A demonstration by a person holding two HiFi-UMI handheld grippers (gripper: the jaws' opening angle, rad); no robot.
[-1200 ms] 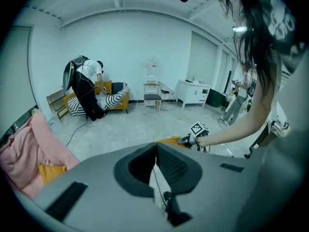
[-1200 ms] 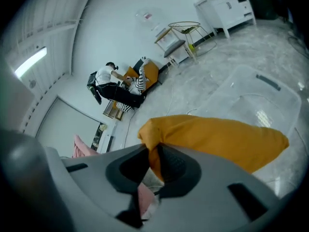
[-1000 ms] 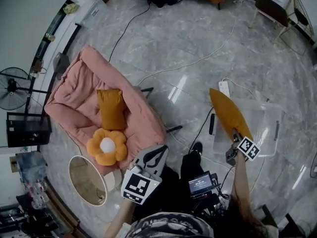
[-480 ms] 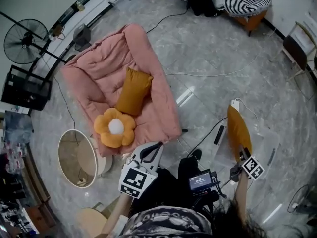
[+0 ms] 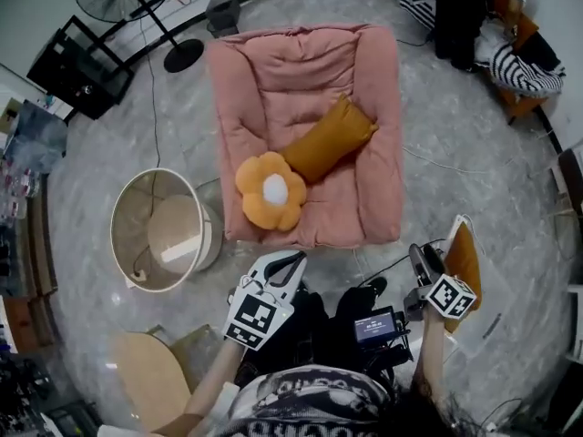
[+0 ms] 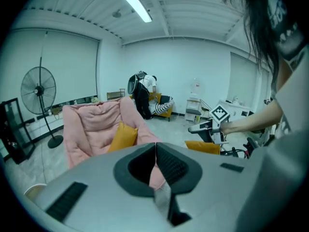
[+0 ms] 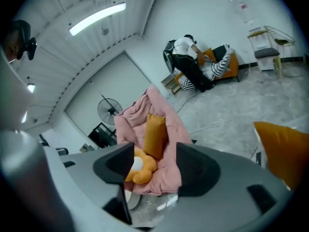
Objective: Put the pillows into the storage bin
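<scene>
Head view shows your left gripper [image 5: 287, 264] and right gripper [image 5: 422, 260] facing the pink sofa [image 5: 301, 71], where a long orange pillow [image 5: 328, 141] and a flower pillow [image 5: 271, 189] lie touching. Another orange pillow [image 5: 463, 264] stands just beside your right gripper. Your left fingers [image 6: 170, 164] are closed on nothing; your right fingers [image 7: 197, 168] stand apart, empty.
</scene>
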